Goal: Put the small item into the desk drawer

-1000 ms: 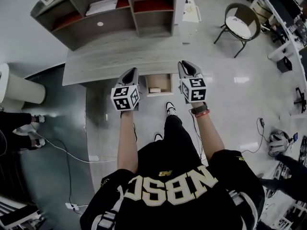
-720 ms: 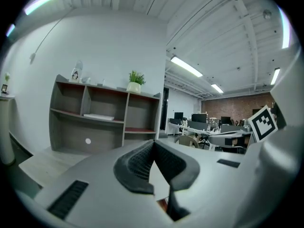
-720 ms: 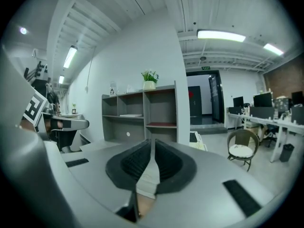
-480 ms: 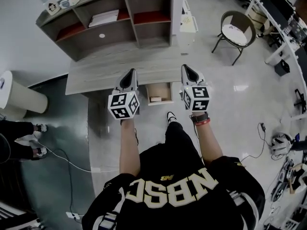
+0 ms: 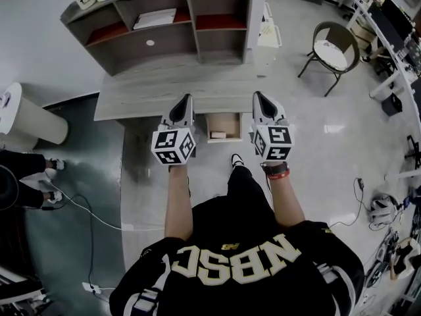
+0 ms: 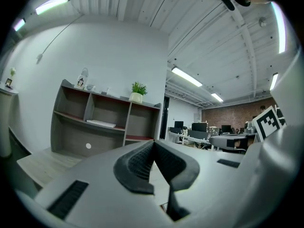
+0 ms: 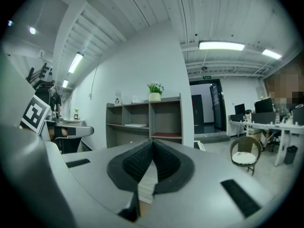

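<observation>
The grey wooden desk (image 5: 151, 91) lies ahead in the head view, its drawer (image 5: 234, 125) pulled out below the front edge. A small pale item (image 5: 218, 135) rests inside the drawer. My left gripper (image 5: 187, 99) is held level to the left of the drawer, jaws shut and empty; in the left gripper view its pads (image 6: 153, 142) meet at the tip. My right gripper (image 5: 258, 96) hangs to the right of the drawer, also shut with nothing between the pads (image 7: 152, 141). Both point toward the shelf unit, well above the drawer.
A grey shelf unit (image 5: 171, 31) with papers stands on the desk's far side. A round chair (image 5: 332, 48) is at the right, a white cylinder (image 5: 26, 120) at the left. Another person's feet (image 5: 49, 164) and a cable (image 5: 85, 209) are on the floor at left.
Both grippers keep nearly the same raised pose on either side of the open drawer. The view has shifted a little, so the desk and shelf sit slightly further right.
</observation>
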